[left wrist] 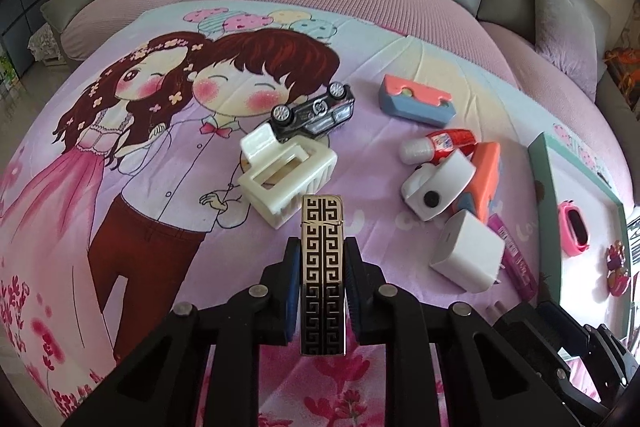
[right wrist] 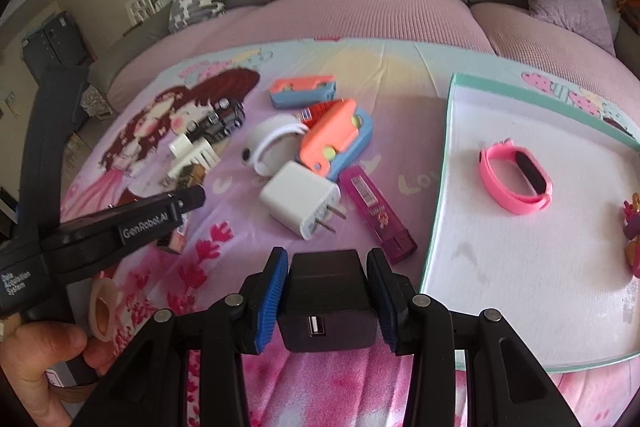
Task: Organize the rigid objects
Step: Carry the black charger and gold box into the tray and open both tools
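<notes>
The left hand-held gripper (left wrist: 322, 267) clamps a flat, glossy metal lighter (left wrist: 322, 255) with a black-and-silver key pattern, upright between its ribbed blue pads. The right hand-held gripper (right wrist: 327, 291) squeezes a boxy matte black charger (right wrist: 326, 303), near a white tray (right wrist: 520, 267) on the printed bedsheet (right wrist: 380, 67).
</notes>
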Available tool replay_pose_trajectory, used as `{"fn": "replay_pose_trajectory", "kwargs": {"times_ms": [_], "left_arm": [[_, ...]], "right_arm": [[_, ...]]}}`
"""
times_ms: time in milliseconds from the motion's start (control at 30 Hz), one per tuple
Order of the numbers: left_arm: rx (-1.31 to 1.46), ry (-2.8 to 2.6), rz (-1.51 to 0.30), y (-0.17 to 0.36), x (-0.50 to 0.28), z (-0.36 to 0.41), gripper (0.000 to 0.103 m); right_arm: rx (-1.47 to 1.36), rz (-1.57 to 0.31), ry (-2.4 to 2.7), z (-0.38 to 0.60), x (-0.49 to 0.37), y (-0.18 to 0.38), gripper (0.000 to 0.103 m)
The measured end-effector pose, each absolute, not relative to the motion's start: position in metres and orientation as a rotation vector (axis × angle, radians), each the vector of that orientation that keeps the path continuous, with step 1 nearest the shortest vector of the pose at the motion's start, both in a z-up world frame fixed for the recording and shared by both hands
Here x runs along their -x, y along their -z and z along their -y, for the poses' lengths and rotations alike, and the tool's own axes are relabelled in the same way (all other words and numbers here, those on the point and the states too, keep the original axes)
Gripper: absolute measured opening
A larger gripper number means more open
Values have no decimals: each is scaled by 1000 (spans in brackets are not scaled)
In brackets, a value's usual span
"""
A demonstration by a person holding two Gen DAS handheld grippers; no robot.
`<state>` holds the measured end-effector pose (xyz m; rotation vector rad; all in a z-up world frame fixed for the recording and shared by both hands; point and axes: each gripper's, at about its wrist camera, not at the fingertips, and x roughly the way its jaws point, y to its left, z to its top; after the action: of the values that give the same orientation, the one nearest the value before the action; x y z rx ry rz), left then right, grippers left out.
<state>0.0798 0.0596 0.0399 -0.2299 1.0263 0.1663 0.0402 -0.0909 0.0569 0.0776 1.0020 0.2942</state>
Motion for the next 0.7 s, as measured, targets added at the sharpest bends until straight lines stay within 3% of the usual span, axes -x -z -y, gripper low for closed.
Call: {"fn": "replay_pose_trajectory", "kwargs": {"times_ms": [433,700], "left_arm": [[249,-118,-979,-58,-76,-52,21],[227,-23,-922,-80,-79,-24,21]], "right_arm": [[-116,-949,-294,98,-39,-68,44],[-195,-812,-197,138,-34,-92,44]]}}
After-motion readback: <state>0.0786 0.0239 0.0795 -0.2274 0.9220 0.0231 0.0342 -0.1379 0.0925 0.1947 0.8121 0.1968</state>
